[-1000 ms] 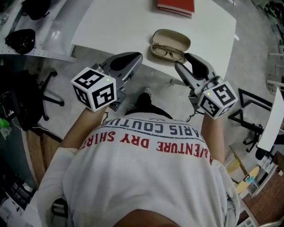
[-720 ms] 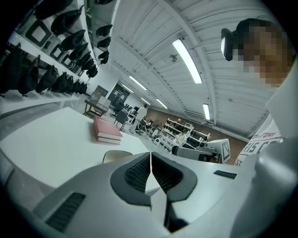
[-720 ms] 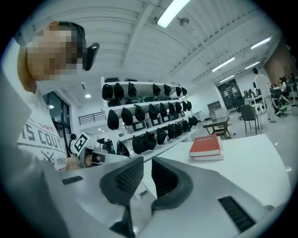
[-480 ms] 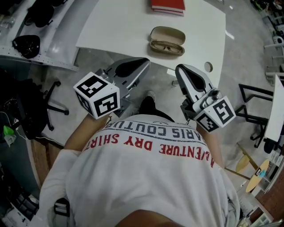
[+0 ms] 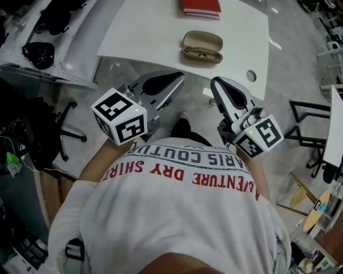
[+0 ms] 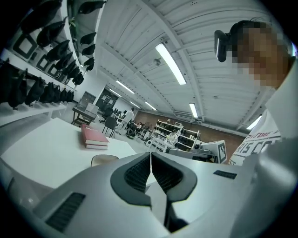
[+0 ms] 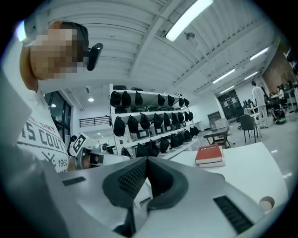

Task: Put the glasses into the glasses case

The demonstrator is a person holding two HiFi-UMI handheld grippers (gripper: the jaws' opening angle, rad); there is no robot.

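Observation:
An open tan glasses case [image 5: 203, 38] lies near the front edge of the white table [image 5: 150, 32], with the glasses [image 5: 201, 53] resting inside it. Both grippers hang in front of the table's edge, short of the case and apart from it. My left gripper [image 5: 180, 77] is shut with nothing in it, its pads meeting in the left gripper view [image 6: 150, 157]. My right gripper [image 5: 213, 81] is also shut and empty, its jaws closed together in the right gripper view [image 7: 147, 161]. In the left gripper view only the case's lid [image 6: 103, 159] peeks over the jaws.
A red book [image 5: 201, 6] lies on the table behind the case, also seen as the book [image 6: 95, 137] and the book [image 7: 209, 155]. A round cable hole [image 5: 251, 76] sits at the table's right. Shelves with black headgear [image 5: 37, 53] stand left; an office chair [image 5: 69, 126] is below them.
The right gripper's jaws, open a second ago near the case, have closed on nothing. Both grippers have drawn back from the table toward the person and risen.

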